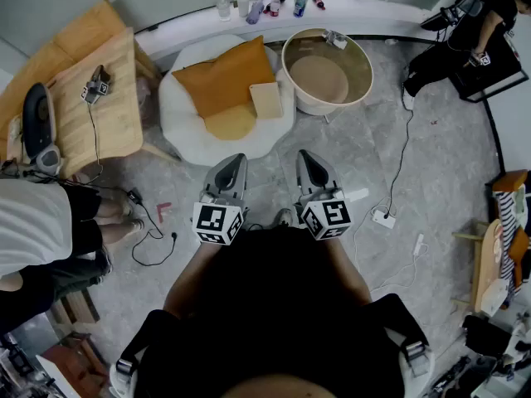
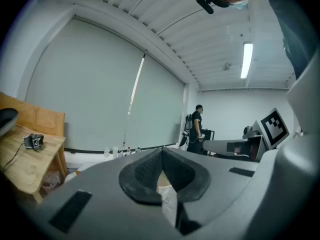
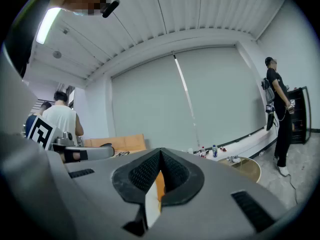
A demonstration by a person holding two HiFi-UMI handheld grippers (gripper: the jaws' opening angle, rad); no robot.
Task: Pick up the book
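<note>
Head view first: where's the book (image 1: 266,99)?
— Lying flat on the white beanbag (image 1: 178,110), at its right edge, against the orange pillow (image 1: 217,77).
— And the grippers?
— Both on the near side of the beanbag, well apart from the book. The left gripper (image 1: 237,157) has its jaws pressed together with nothing between them. The right gripper (image 1: 306,153) is the same, tips meeting, empty.
— Anything beside the beanbag?
— A round wooden tub (image 1: 357,60), just to its right.
</note>
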